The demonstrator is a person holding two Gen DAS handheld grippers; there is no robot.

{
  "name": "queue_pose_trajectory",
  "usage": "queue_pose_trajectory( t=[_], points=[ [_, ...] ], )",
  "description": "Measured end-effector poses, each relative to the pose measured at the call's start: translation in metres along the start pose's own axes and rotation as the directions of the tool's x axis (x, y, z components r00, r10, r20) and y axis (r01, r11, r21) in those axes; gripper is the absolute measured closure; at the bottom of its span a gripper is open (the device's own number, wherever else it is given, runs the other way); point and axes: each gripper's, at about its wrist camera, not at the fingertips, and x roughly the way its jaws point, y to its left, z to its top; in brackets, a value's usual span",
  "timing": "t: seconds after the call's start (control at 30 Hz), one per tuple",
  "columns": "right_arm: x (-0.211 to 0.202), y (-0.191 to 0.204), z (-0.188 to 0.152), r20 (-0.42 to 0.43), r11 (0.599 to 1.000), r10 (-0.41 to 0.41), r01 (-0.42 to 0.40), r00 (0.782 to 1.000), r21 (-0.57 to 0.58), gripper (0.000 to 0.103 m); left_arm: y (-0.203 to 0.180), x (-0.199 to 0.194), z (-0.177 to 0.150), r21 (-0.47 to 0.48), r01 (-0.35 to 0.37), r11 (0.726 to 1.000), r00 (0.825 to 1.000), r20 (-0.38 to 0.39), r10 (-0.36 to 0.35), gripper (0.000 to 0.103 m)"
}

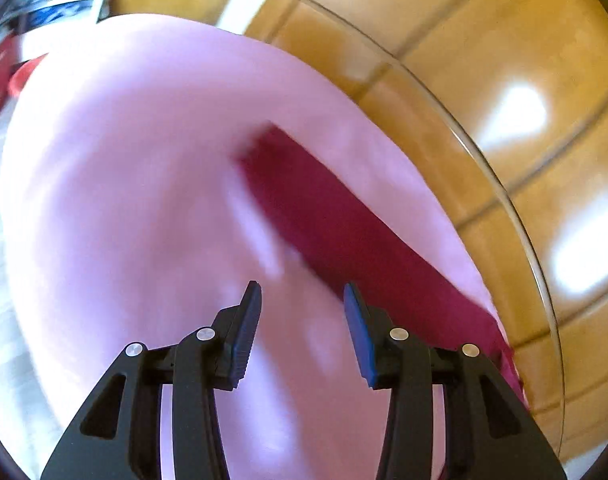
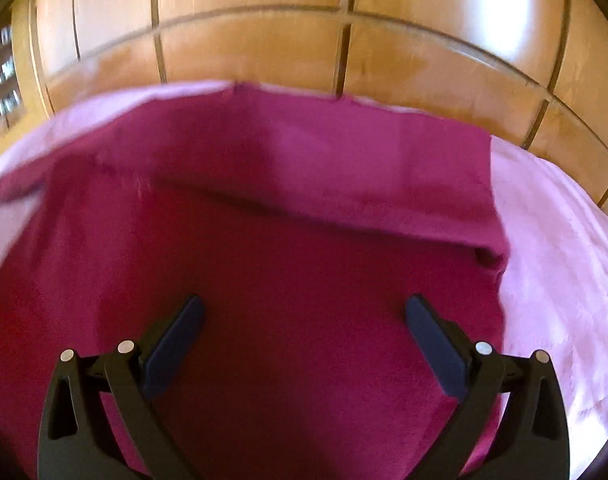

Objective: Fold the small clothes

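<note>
The dark red garment is laid on the pink cloth covering the glass-edged worktop, its far portion folded over near the far edge. The right tool is held released above it, nothing grasped. The left tool is parted over bare pink cloth. The left view is blurred; the garment's near edge is cut off.

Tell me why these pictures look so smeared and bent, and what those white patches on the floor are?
Left wrist view: motion blur smears the magenta cloth and pink sheet; the white patches are glare on the glossy floor tiles. Right wrist view: less blur, and the fisheye lens bows the tile lines into curves.
</note>
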Motion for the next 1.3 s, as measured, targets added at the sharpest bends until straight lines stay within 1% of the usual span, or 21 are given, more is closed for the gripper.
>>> queue_pose_trajectory(
  t=[0.1,0.23,0.33,0.5,0.53,0.57,0.6,0.63,0.67,0.73,0.77,0.8,0.83,0.87,0.9,1.0,1.07,1.1,1.13,1.2,1.3],
  points=[
    [0.002,-0.004,-0.002,-0.013,0.999,0.021,-0.021,1.0,0.028,0.002,0.019,0.003,0.016,-0.075,0.017,0.997,1.0,-0.016,-0.018,0.062],
    [0.001,-0.006,-0.003,-0.023,0.999,0.026,-0.026,0.999,0.034,0.002,0.031,0.014,0.037,-0.152,-0.008,0.988,1.0,0.004,0.008,0.062],
    [0.004,-0.008,-0.003,-0.024,0.999,0.021,-0.02,1.0,0.033,0.002,0.026,0.027,0.047,-0.155,-0.019,0.988,1.0,-0.002,0.018,0.062],
    [0.006,-0.012,-0.003,-0.025,0.999,0.03,-0.029,0.999,0.041,0.002,0.015,0.053,0.059,-0.114,-0.078,0.99,0.997,-0.027,0.075,0.062],
    [0.006,-0.012,-0.003,-0.025,0.999,0.031,-0.03,0.999,0.041,0.002,0.013,0.055,0.061,-0.108,-0.086,0.99,0.996,-0.025,0.083,0.067],
    [0.007,-0.012,-0.003,-0.025,0.999,0.032,-0.031,0.999,0.042,0.002,0.01,0.058,0.063,-0.098,-0.084,0.992,0.996,-0.028,0.081,0.093],
    [0.008,-0.012,-0.002,-0.026,0.999,0.032,-0.03,0.999,0.043,0.002,0.007,0.059,0.064,-0.086,-0.07,0.994,0.997,-0.039,0.066,0.098],
    [0.008,-0.012,-0.002,-0.026,0.999,0.031,-0.03,0.999,0.043,0.002,0.0,0.055,0.063,-0.066,-0.067,0.996,0.998,-0.021,0.065,0.098],
    [0.009,-0.012,-0.002,-0.026,0.999,0.031,-0.03,0.999,0.043,0.002,-0.008,0.052,0.063,-0.043,-0.048,0.998,0.999,-0.01,0.048,0.098],
    [0.008,-0.012,-0.002,-0.026,0.999,0.032,-0.031,0.999,0.043,0.002,-0.031,0.041,0.057,0.003,0.041,0.999,0.999,-0.01,-0.041,0.098],
    [0.008,-0.012,-0.002,-0.026,0.999,0.032,-0.031,0.999,0.043,0.002,-0.044,0.036,0.052,0.029,0.073,0.997,0.997,-0.01,-0.073,0.098],
    [0.007,-0.012,-0.002,-0.025,0.999,0.032,-0.031,0.999,0.042,0.002,-0.059,0.03,0.047,0.057,0.104,0.993,0.995,-0.011,-0.103,0.098],
    [0.007,-0.012,-0.002,-0.025,0.999,0.032,-0.031,0.999,0.043,0.002,-0.079,0.024,0.039,0.09,0.154,0.984,0.988,-0.02,-0.152,0.098],
    [0.008,-0.012,-0.002,-0.025,0.999,0.033,-0.032,0.999,0.043,0.002,-0.094,0.02,0.032,0.095,0.178,0.979,0.984,-0.04,-0.175,0.098],
    [0.007,-0.012,-0.002,-0.025,0.999,0.033,-0.032,0.999,0.043,0.002,-0.118,0.014,0.02,0.134,0.227,0.965,0.974,-0.057,-0.221,0.098],
    [0.007,-0.012,-0.003,-0.024,0.998,0.037,-0.036,0.999,0.046,0.002,-0.167,0.005,-0.016,0.231,0.294,0.927,0.955,-0.104,-0.277,0.098],
    [0.007,-0.012,-0.003,-0.023,0.998,0.041,-0.04,0.999,0.05,0.002,-0.203,0.002,-0.052,0.286,0.362,0.887,0.931,-0.165,-0.327,0.098],
    [0.006,-0.012,-0.003,-0.022,0.998,0.042,-0.041,0.999,0.052,0.002,-0.213,0.002,-0.066,0.306,0.376,0.875,0.925,-0.186,-0.333,0.098],
    [0.006,-0.012,-0.003,-0.021,0.998,0.044,-0.043,0.999,0.054,0.002,-0.228,0.004,-0.088,0.335,0.397,0.854,0.914,-0.223,-0.338,0.098],
    [0.006,-0.012,-0.003,-0.02,0.997,0.05,-0.048,0.999,0.059,0.002,-0.245,0.012,-0.122,0.365,0.428,0.827,0.895,-0.294,-0.334,0.098],
    [0.006,-0.012,-0.003,-0.018,0.996,0.057,-0.056,0.998,0.066,0.002,-0.263,0.035,-0.18,0.415,0.434,0.799,0.878,-0.395,-0.271,0.098]
  ],
)
